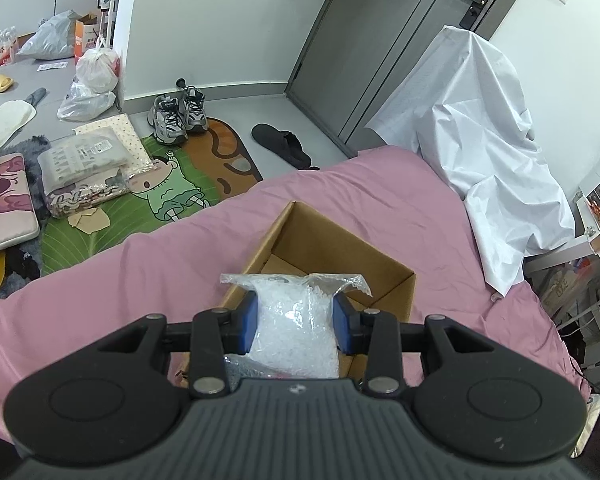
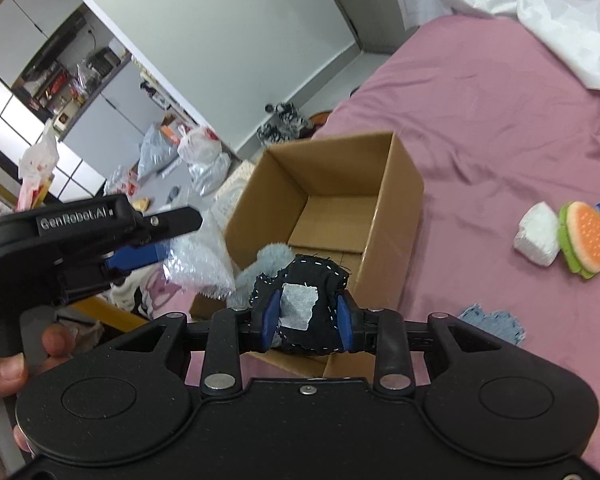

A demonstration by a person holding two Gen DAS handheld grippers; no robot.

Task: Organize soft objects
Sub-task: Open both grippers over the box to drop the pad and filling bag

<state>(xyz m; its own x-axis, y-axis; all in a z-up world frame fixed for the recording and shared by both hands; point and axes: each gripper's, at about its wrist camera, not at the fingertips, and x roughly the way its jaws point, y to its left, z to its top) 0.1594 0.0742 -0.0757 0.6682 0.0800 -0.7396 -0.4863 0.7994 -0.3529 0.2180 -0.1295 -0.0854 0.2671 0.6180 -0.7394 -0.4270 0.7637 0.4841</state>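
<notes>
Pink bed [image 2: 480,128] in a messy bedroom, with an open cardboard box [image 2: 396,216] sitting on it. The box mouth is right below and just ahead of both grippers, so dropping looks like the next move. The left gripper [image 1: 296,322] is clamped on a clear bag of white filler [image 1: 296,332], hanging over the box's near edge. The right gripper [image 2: 306,318] is squeezed on a black stitched cloth bundle [image 2: 300,308], also over the near rim. A burger sponge [image 2: 584,240] lies off to its right.
</notes>
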